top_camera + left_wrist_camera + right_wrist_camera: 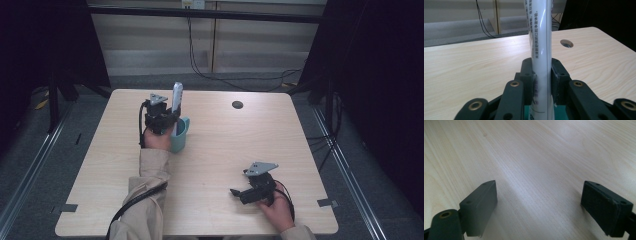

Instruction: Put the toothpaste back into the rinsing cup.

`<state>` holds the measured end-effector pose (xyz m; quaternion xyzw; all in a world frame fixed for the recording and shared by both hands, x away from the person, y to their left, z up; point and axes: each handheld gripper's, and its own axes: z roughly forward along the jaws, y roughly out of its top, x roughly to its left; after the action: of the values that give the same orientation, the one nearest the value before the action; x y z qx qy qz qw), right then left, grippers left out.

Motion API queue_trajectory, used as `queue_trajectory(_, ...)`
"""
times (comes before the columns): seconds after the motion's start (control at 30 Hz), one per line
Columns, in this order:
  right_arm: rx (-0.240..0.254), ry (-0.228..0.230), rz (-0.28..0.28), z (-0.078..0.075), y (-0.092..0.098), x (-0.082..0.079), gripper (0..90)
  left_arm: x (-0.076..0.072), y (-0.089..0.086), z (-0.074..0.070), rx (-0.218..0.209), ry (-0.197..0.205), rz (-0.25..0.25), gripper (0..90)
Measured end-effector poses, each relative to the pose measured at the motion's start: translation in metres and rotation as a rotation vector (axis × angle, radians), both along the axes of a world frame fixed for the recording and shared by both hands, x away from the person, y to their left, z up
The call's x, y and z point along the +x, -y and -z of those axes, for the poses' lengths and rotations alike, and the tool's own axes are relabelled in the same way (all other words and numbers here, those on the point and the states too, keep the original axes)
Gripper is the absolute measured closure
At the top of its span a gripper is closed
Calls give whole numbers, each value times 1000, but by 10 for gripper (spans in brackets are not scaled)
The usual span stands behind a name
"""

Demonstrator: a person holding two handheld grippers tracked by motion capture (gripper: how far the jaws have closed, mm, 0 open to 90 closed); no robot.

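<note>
Toward the far left of the pale wood-grain table [215, 150], the left gripper [167, 119] holds a tall white plastic tube with printed text [177, 97] upright. Its black fingers [527, 75] are clamped on the tube's lower part, one pad pressed to each side. Left gripper view: the white tube [541, 50] rises straight up between the pads, small dark print running along its left face, a bright reflection line down its middle. A strip of teal shows just below the pads, at the foot of the tube.

High view: a teal mug with a side handle [180, 136] stands on the table directly under the gripper, touching or just beside the person's left hand. The tube's lower end sits at the mug's mouth; whether it reaches inside cannot be told. A beige sleeve [150, 185] runs from the bottom edge up to that hand, black cable alongside.

Right gripper [239, 193] rests low over the table near the front right, well apart from mug and tube, pointing left. Right gripper view: its two black fingers [480, 205] stand wide apart, bare wood between them, nothing held.

A round dark cable hole [237, 104] sits in the table near the far edge, right of the tube.
</note>
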<state>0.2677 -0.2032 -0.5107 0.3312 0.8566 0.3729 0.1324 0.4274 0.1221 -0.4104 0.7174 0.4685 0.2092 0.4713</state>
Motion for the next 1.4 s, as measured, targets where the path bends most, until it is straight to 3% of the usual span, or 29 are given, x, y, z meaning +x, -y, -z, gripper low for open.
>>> queue_trajectory(0.73, 0, 0, 0, 0, 0, 0, 129, -10, -3, 22, 22, -62, -3, 747)
queue_trajectory(0.83, 0, 0, 0, 0, 0, 0, 129, -12, -3, 22, 10, -58, -2, 744)
queue_trajectory(1.4, 0, 1, 0, 0, 0, 0, 129, -24, -5, 21, 26, -36, 8, 737)
